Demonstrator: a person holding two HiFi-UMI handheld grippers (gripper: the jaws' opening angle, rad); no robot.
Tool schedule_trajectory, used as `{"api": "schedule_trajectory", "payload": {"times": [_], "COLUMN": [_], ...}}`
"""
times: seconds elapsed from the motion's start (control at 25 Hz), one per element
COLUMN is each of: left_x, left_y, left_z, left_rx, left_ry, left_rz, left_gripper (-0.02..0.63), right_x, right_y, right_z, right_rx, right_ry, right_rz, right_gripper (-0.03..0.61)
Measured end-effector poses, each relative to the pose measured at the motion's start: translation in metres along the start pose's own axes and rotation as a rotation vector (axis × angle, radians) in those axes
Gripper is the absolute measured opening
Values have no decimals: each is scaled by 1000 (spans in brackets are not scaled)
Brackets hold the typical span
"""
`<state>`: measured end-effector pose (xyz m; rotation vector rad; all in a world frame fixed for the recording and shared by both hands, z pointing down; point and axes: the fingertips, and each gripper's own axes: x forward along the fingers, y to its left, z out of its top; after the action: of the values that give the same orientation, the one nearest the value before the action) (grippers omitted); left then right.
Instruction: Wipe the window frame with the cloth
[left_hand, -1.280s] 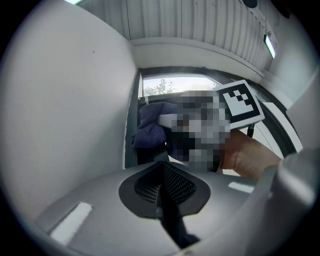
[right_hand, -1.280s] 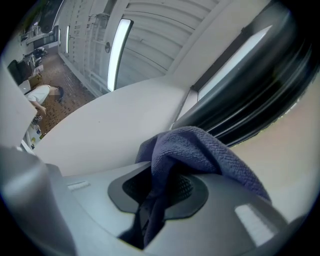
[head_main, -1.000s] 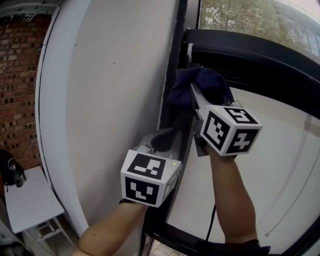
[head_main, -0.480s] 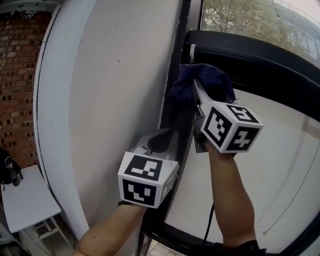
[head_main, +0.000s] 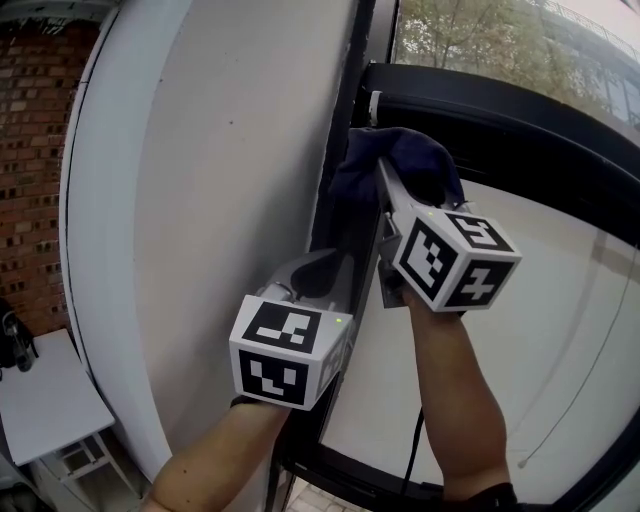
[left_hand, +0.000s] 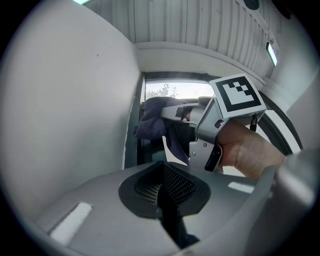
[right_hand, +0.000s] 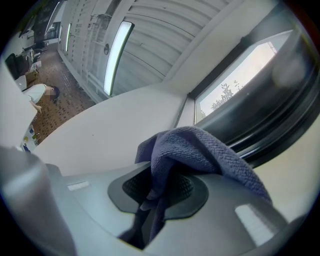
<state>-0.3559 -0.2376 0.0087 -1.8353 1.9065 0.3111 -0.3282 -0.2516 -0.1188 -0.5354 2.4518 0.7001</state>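
Nearest the camera, the left gripper (head_main: 322, 277) is pointing up along the dark window frame (head_main: 346, 150). Its jaws are sitting together, and nothing is lying between them. It is hanging below the cloth and apart from it, with its marker cube facing the camera.

Just above and to its right, the right gripper (right_hand: 159, 192) is reaching higher. Its jaws are pinching a fold of the dark blue cloth (head_main: 402, 163). The rest of the cloth is bunching over the jaw tips and draping across the top of that gripper. In the head view the bunch is lying against the frame's upright, near the corner where the upright is meeting the black top bar.

To the left of the frame, a white wall (head_main: 230, 200) is running alongside. To the right, the pale glass pane (head_main: 545, 330) is spreading out. Beyond the top bar, green trees (head_main: 470, 40) are showing through the window.
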Motion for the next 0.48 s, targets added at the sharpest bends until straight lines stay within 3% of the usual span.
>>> {"api": "schedule_trajectory", "payload": {"times": [0.48], "left_x": [8], "left_y": [15], "left_z": [30], "left_rx": [66], "left_ry": [-22], "left_rz": [32], "left_gripper": [-6], "right_x": [25], "right_y": [2], "right_z": [37], "right_rx": [-25], "right_ry": [-59], "right_rz": [-9], "right_gripper": [67]}}
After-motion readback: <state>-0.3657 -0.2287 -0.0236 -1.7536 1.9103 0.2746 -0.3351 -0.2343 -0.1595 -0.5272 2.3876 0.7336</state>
